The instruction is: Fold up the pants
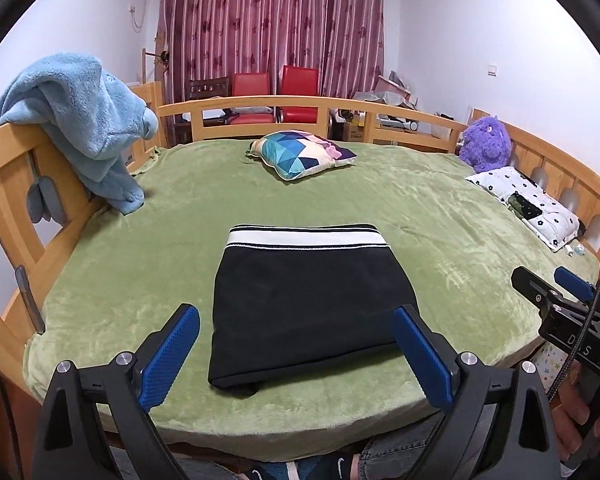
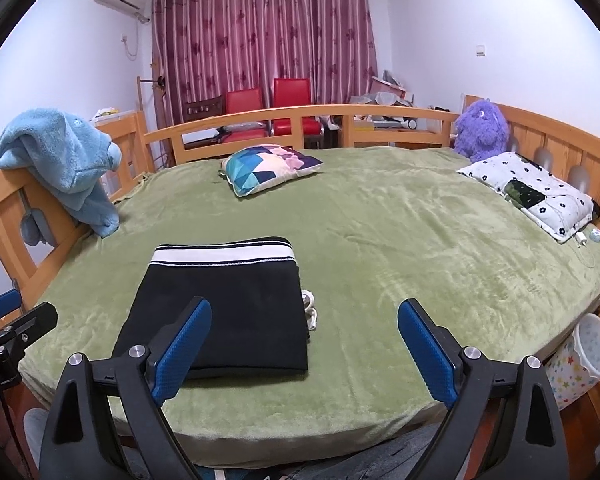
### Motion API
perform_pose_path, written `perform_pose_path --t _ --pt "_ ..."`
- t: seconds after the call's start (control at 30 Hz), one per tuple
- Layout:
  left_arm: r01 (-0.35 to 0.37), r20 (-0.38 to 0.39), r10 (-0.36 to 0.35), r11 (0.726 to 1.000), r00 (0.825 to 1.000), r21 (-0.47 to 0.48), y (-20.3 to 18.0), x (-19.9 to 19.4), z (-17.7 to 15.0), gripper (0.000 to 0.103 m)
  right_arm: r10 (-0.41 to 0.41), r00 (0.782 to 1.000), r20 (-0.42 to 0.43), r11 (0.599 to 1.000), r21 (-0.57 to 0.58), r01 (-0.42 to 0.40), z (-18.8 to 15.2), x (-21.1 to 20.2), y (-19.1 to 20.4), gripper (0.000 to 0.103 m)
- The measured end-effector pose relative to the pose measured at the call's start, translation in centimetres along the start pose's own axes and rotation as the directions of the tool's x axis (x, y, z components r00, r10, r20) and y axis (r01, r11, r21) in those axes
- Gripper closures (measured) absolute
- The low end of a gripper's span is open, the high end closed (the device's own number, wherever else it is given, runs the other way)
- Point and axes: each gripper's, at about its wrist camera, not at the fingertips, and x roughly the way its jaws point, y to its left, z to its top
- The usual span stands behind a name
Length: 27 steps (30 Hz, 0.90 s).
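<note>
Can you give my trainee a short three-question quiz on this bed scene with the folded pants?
1. True or false: the folded black pants with a white waistband lie flat on the green fleece bedspread.
2. Which gripper holds cloth: A left gripper, B right gripper, C neither?
3. What hangs over the wooden bed rail?

Key: 1 true. 2 C, both open and empty. 3 the light blue fleece blanket.

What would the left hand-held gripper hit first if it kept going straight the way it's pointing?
Most likely the folded black pants, which lie centred ahead of the open left hand-held gripper on the green blanket. Depth is hard to judge through the fisheye.
</note>
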Motion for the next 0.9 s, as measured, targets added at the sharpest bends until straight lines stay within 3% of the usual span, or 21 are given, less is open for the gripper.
perform_pose_path --t 0.9 --pt "-0.013 0.014 0.013 1.0 1.0 0.006 -0.52 -0.44 -0.04 0.005 -0.012 1.0 0.002 1.0 -0.006 0.012 -0.06 -0.92 0.06 0.01"
